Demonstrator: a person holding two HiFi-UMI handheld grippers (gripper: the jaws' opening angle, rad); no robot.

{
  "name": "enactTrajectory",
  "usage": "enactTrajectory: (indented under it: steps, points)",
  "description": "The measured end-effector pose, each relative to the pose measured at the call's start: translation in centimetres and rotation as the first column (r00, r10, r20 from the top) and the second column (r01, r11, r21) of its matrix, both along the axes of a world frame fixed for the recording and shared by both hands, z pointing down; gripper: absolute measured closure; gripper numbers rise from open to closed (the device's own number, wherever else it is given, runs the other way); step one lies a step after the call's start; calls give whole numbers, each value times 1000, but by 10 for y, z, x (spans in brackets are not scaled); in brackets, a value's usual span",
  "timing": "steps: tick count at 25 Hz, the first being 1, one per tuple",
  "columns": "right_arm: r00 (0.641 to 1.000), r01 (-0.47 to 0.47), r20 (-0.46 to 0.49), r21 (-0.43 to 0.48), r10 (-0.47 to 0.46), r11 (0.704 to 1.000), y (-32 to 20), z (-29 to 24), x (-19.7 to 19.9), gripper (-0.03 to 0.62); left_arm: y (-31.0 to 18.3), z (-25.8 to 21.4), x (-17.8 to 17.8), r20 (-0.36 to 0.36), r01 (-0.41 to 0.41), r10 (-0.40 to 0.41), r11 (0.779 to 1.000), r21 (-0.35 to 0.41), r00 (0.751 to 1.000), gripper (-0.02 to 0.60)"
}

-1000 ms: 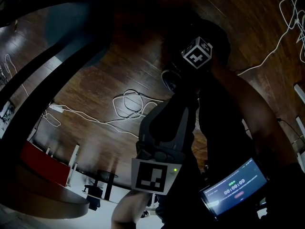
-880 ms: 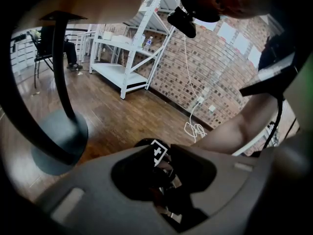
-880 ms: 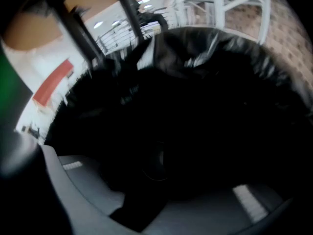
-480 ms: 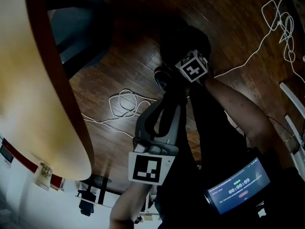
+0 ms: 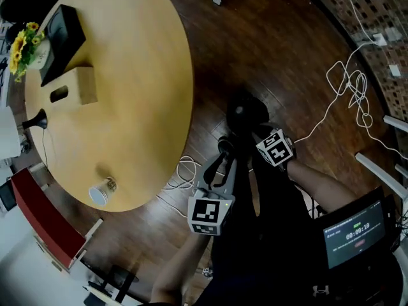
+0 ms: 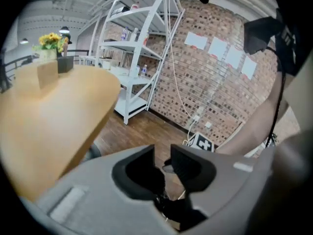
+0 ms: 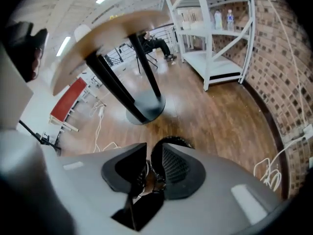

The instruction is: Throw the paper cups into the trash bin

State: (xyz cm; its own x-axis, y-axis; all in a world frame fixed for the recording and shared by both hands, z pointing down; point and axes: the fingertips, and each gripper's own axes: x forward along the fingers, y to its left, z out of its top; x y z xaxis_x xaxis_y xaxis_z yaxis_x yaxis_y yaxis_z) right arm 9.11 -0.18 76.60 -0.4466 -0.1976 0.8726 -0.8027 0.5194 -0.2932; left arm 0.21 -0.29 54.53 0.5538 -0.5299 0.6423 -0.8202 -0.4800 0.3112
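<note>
While both tools hang above floor [image 5: 268,37] beside round bench [image 5: 140,75], left tool [image 6: 161,156] released: jaws apart, nothing between. Right tool [image 7: 149,153] also empty; jaws have just been closing, narrow gap left. Cup [image 5: 100,192] near bench edge closest to person, well apart from both tools. Black bin [image 5: 245,112] on floor just beyond tool tips. Flowers [image 5: 22,43] at far bench edge.
</note>
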Motion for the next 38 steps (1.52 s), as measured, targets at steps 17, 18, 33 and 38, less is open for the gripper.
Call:
enactTrajectory:
  steps: [17,18,33,38]
  points:
    - [975,-174,196,399,101,900,-40,-307,-30,510,-24,-140,-100,-42,150,-144,962,228,989,476]
    - [975,-176,201,422,97,890,-42,-317,-31,514,-27,-145,-101,-58,161,-151,957,240,987,476]
    - [955,-288,225,561,193,776,-26,-349,-23,545,9,-141,-80,-132,90,-60,970,228,989,480]
    - [963,-262,201,563,178,784,-5,-350,-24,546,27,-130,-77,-146,89,-63,980,179,987,482]
